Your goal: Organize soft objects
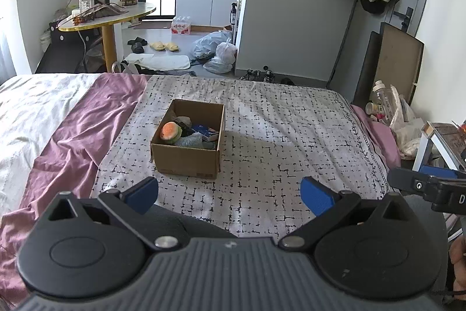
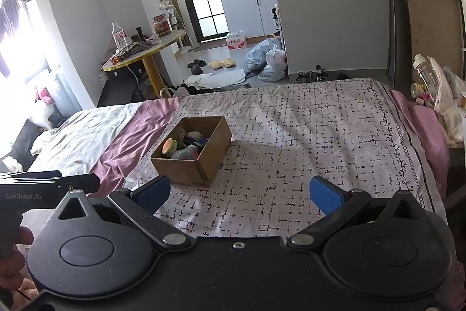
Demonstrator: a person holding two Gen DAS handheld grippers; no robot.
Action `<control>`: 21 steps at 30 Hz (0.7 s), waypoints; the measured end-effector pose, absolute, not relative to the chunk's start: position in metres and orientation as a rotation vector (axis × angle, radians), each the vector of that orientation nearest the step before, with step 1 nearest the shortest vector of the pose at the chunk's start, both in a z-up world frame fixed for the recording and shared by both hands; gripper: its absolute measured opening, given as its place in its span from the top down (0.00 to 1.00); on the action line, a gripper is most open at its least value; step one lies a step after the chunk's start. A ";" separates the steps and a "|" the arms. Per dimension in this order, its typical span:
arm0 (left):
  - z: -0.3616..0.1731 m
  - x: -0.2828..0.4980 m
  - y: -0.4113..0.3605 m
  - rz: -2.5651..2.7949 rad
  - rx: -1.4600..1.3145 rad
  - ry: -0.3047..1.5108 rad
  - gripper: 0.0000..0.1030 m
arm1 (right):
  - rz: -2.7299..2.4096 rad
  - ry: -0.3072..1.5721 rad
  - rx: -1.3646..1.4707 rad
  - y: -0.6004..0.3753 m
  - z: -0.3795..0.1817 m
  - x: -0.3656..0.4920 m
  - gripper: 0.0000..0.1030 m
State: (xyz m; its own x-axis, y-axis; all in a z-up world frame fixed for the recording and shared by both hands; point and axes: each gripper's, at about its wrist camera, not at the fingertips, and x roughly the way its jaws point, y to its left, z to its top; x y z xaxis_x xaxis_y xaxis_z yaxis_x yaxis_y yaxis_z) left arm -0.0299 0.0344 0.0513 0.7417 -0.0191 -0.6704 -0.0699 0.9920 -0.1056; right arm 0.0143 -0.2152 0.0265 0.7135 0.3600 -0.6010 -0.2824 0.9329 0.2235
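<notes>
A brown cardboard box [image 1: 186, 162] [image 2: 186, 168] stands on the patterned bedspread [image 1: 276, 130] [image 2: 305, 142]. Inside it lie several soft items, among them an orange and green plush [image 1: 170, 131] [image 2: 169, 147] and a grey-blue cloth [image 1: 190, 141] [image 2: 184, 152]. My left gripper [image 1: 230, 196] hovers open just in front of the box, nothing between its blue pads. My right gripper [image 2: 240, 194] is also open and empty, near the box's front right corner. Each gripper shows at the edge of the other's view.
A purple sheet [image 1: 72, 136] and a white cover [image 1: 35, 107] lie left of the bedspread. Beyond the bed's foot are a round table [image 1: 110, 16], slippers [image 1: 164, 46], plastic bags [image 1: 215, 51] and shoes. Bottles and bags [image 1: 387, 107] crowd the right side.
</notes>
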 end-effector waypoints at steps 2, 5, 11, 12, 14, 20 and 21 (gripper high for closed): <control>0.050 -0.030 0.034 0.026 -0.128 0.739 0.00 | 0.357 0.690 0.118 -0.215 0.026 0.014 0.00; 0.050 -0.030 0.035 0.030 -0.129 0.740 0.00 | 0.356 0.690 0.120 -0.215 0.026 0.014 0.00; 0.049 -0.030 0.035 0.031 -0.133 0.739 0.00 | 0.352 0.690 0.121 -0.215 0.025 0.013 0.00; 0.049 -0.030 0.034 0.031 -0.134 0.740 0.00 | 0.352 0.689 0.120 -0.215 0.025 0.013 0.00; 0.048 -0.031 0.033 0.031 -0.134 0.742 0.00 | 0.350 0.691 0.122 -0.215 0.025 0.013 0.00; 0.047 -0.032 0.029 0.029 -0.113 0.738 0.00 | 0.353 0.694 0.130 -0.217 0.024 0.013 0.00; 0.047 -0.032 0.029 0.028 -0.112 0.737 0.00 | 0.352 0.694 0.130 -0.218 0.024 0.013 0.00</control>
